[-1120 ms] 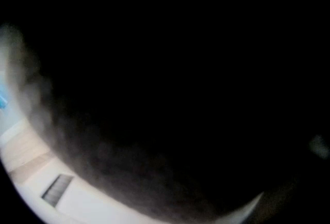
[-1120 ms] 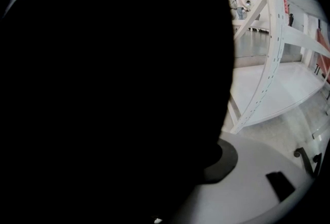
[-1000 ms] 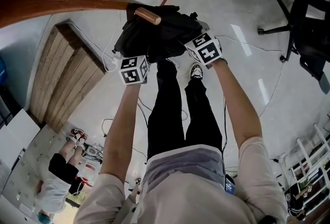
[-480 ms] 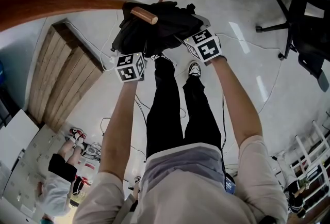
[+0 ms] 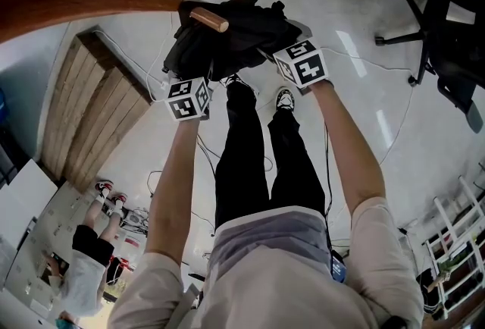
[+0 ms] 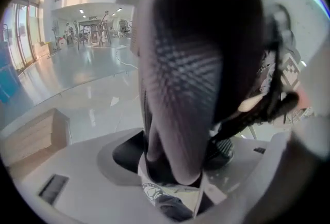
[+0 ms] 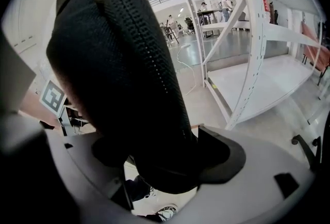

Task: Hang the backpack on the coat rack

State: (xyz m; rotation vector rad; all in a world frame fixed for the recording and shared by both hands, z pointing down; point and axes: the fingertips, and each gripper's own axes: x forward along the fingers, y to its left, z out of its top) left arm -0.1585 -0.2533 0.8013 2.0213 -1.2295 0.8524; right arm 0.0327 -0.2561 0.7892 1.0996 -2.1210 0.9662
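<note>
backpack (image 5: pixel 227 43) is seen draped on the coat rack peg (image 5: pixel 208 18), just ahead of both tools, with left tool (image 6: pixel 172 166) and right tool (image 7: pixel 165 176) just opened wide (fabric loose between each pair of jaws), so a straight pull-back toward the body is judged enough.

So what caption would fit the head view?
Black backpack draped over the wooden rack peg, seen from above.
</note>
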